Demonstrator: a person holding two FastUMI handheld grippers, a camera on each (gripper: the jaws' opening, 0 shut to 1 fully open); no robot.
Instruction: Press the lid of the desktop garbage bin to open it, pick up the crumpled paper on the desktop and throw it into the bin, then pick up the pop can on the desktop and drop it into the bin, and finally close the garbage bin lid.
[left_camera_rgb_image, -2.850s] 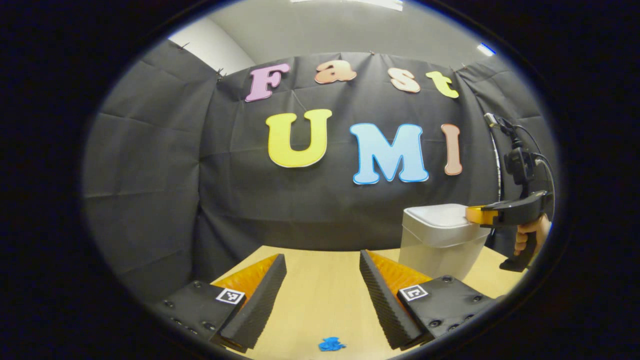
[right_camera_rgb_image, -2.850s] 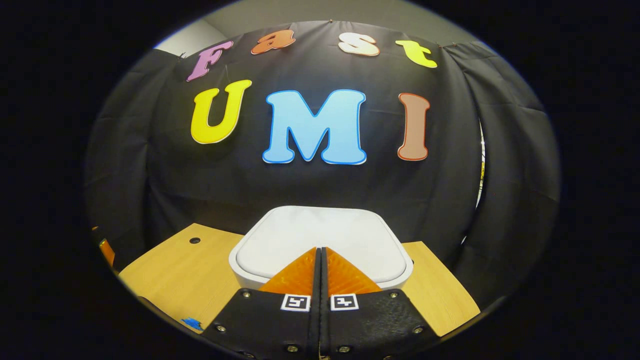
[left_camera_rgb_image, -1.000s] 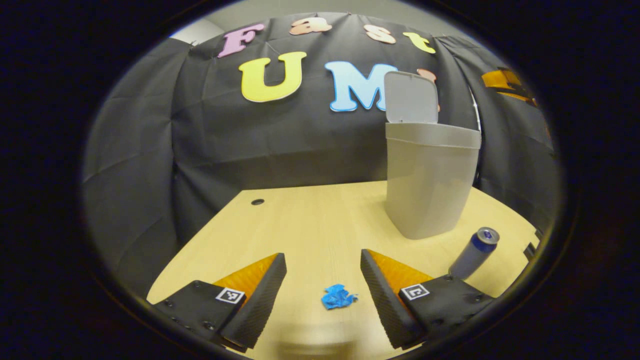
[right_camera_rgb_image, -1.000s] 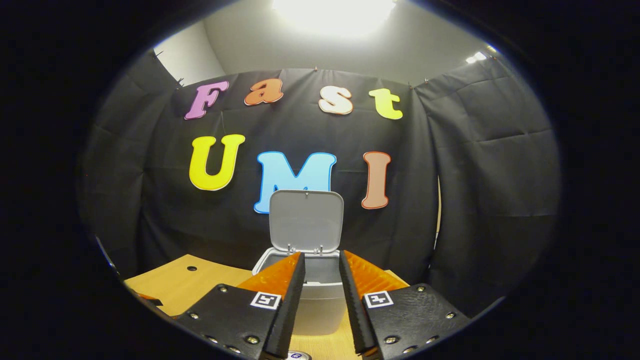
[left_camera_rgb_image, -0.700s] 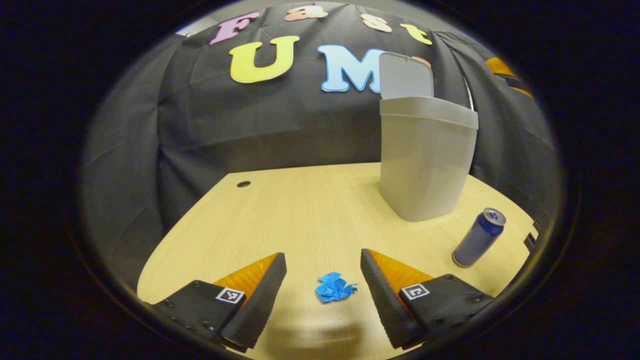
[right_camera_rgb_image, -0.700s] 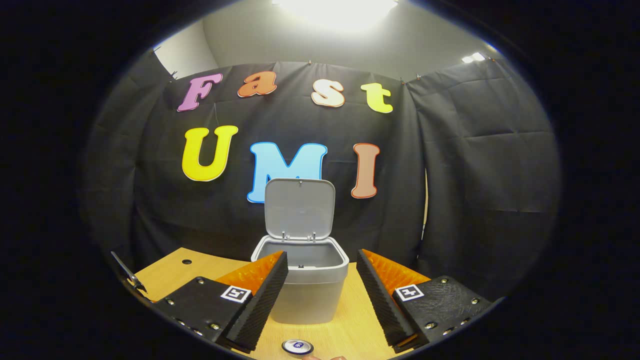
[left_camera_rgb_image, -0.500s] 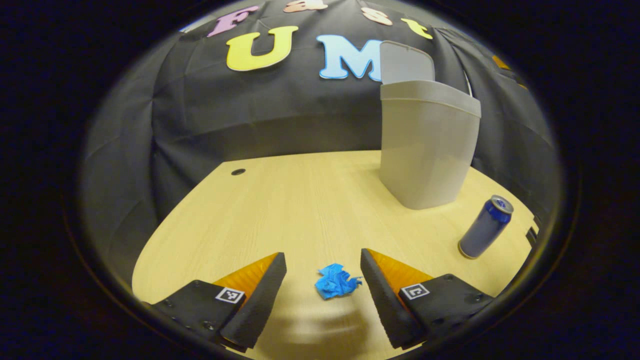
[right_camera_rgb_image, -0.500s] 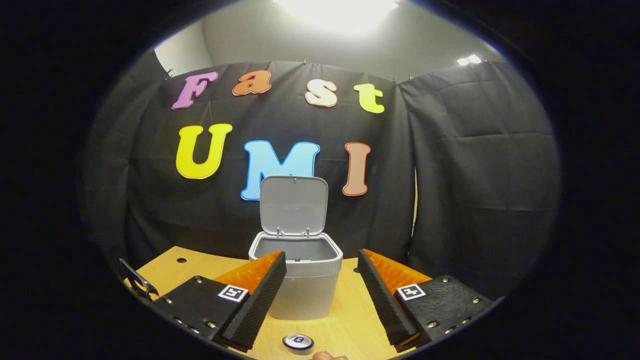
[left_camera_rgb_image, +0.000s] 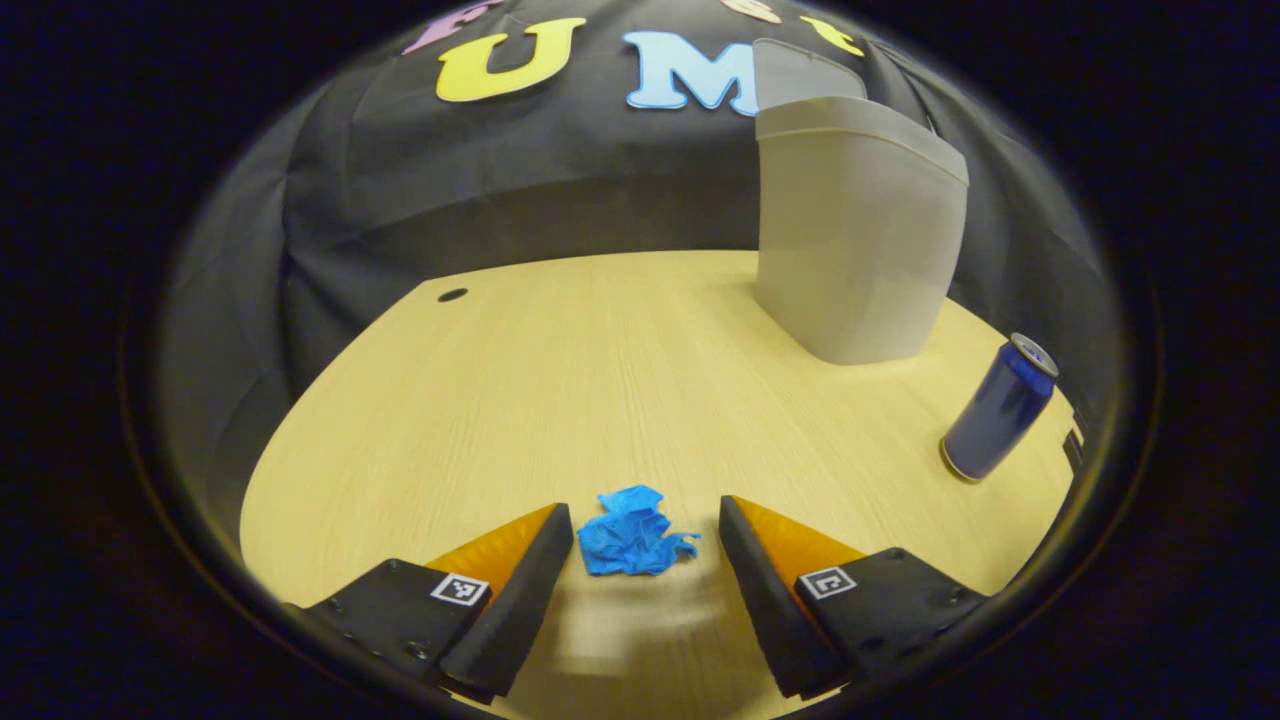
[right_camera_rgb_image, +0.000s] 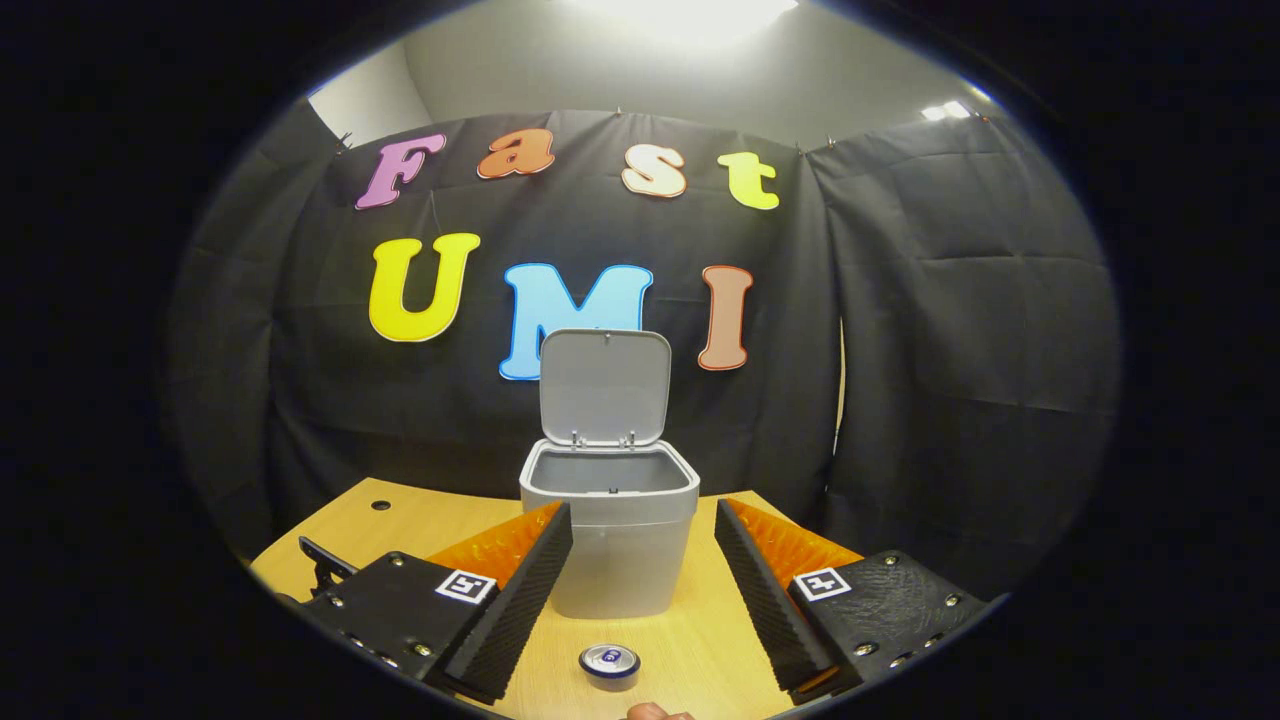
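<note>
Left hand-held gripper (left_camera_rgb_image: 645, 525): jaws spread wide, low over the desk (left_camera_rgb_image: 560, 370), gripping nothing. Crumpled paper (left_camera_rgb_image: 630, 530): blue, lying on the desk between the gripper's fingertips, not yet clasped. Garbage bin (left_camera_rgb_image: 850, 240): grey, standing upright at the desk's far side; lid (right_camera_rgb_image: 605, 385) raised, so the opening step counted as done. Pop can (left_camera_rgb_image: 998, 408): blue, upright, near the bin, untouched. Right hand-held gripper (right_camera_rgb_image: 640, 560): jaws wide apart, empty, facing the open bin. Outstanding, by judgement: paper grasp and drop, can drop, lid closing.
</note>
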